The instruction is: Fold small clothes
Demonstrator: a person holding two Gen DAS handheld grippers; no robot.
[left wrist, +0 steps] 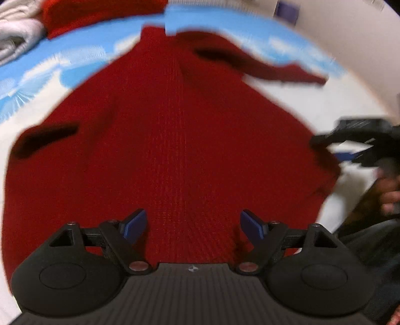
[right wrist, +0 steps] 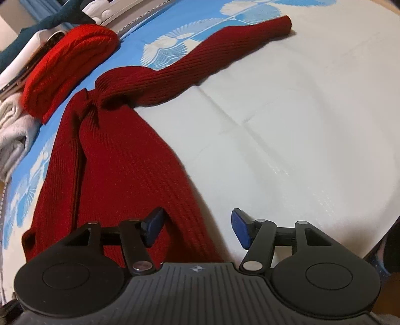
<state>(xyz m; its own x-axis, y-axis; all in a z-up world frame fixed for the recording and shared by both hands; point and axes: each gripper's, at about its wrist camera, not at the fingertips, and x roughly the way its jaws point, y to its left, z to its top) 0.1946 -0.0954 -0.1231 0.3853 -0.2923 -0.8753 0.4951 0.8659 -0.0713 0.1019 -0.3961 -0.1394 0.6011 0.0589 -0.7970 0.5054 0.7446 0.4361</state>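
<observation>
A dark red ribbed knit sweater [left wrist: 180, 140] lies spread on the white and blue bed cover. In the left wrist view it fills the middle, one sleeve [left wrist: 275, 67] stretching to the far right. My left gripper [left wrist: 193, 226] is open, just above the sweater's near hem. In the right wrist view the sweater [right wrist: 120, 170] lies at left, its sleeve [right wrist: 212, 50] running up and right. My right gripper [right wrist: 197, 228] is open over the sweater's right edge, the left fingertip above the cloth, the right one over bare cover. The right gripper also shows in the left wrist view [left wrist: 360, 145] at the sweater's right corner.
A folded bright red garment [right wrist: 67, 65] lies at the far edge of the bed cover [right wrist: 287, 112]. Beside it are folded white and grey clothes [right wrist: 12, 132] and a dark teal garment [right wrist: 50, 20]. The person's hand [left wrist: 390, 195] shows at the right.
</observation>
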